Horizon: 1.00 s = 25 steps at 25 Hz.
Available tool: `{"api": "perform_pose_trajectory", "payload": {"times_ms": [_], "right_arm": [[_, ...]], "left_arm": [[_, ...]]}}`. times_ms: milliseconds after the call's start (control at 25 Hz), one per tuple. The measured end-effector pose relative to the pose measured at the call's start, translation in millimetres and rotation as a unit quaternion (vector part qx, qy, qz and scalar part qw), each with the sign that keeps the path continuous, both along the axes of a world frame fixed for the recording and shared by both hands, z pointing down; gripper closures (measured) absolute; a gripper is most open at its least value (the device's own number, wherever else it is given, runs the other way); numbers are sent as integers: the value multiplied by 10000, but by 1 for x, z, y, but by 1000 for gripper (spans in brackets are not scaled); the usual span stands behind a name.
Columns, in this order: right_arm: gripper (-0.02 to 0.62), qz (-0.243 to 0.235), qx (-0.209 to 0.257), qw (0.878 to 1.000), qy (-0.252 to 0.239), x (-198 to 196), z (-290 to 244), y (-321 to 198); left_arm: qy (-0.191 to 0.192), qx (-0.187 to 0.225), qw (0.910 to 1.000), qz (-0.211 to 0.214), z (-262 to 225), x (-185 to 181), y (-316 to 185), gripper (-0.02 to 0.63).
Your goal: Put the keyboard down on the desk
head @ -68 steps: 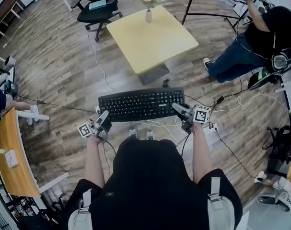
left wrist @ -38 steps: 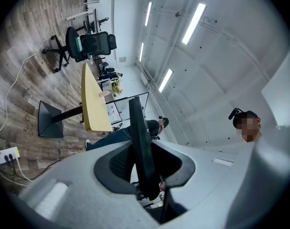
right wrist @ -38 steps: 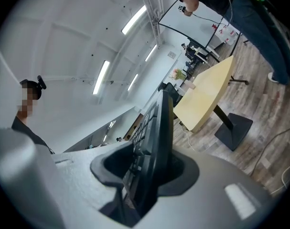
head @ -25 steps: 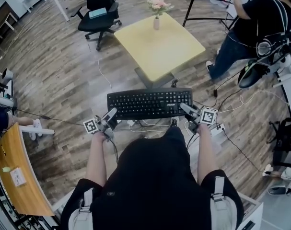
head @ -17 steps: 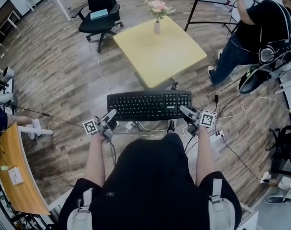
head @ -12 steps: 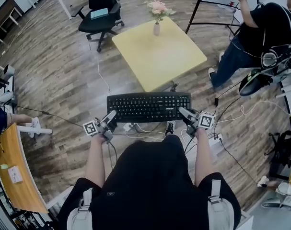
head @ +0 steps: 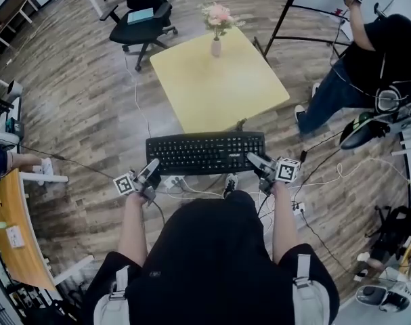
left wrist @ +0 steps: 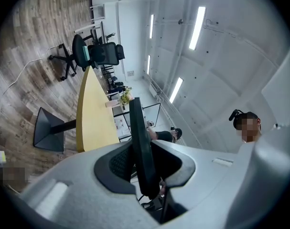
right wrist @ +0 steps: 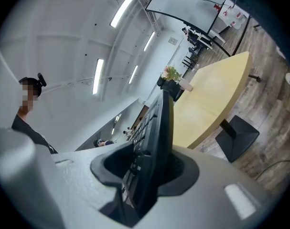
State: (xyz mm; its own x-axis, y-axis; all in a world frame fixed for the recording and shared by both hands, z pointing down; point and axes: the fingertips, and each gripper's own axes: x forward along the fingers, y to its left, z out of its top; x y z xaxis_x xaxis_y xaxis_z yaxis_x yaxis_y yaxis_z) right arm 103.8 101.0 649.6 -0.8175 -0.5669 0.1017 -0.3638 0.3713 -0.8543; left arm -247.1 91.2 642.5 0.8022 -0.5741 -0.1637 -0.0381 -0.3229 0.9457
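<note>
A black keyboard [head: 205, 152] hangs level in the air just short of the near edge of the pale yellow desk [head: 219, 87]. My left gripper [head: 152, 166] is shut on its left end, my right gripper [head: 252, 159] on its right end. In the left gripper view the keyboard [left wrist: 141, 147] runs edge-on between the jaws, with the desk [left wrist: 91, 113] beyond it. From the right gripper view the keyboard [right wrist: 156, 132] also sits edge-on in the jaws, keys to the left, and the desk [right wrist: 214, 104] lies ahead.
A vase of pink flowers [head: 217, 20] stands at the desk's far edge. A black office chair [head: 139, 20] is beyond the desk to the left. Cables and a power strip [head: 191, 185] lie on the wood floor under the keyboard. A person [head: 378, 53] works at the right.
Both grippers have carried the keyboard forward toward the desk; the desk's near edge now sits right at the keyboard's far side. The grip on both ends is unchanged.
</note>
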Motion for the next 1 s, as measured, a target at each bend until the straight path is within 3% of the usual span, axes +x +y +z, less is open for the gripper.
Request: {"api": "perform_pose_trajectory", "payload": {"times_ms": [240,1000], "right_arm": [[440,-270,-103,9996,-41,52,6,-45],[440,-850,-275,9958,-179,149,17,-123]], "left_arm": [[-71,-66,9994,-322,0,52,-28,517],[-135,-148,9946,-1022,-5,151,-70,517]]}}
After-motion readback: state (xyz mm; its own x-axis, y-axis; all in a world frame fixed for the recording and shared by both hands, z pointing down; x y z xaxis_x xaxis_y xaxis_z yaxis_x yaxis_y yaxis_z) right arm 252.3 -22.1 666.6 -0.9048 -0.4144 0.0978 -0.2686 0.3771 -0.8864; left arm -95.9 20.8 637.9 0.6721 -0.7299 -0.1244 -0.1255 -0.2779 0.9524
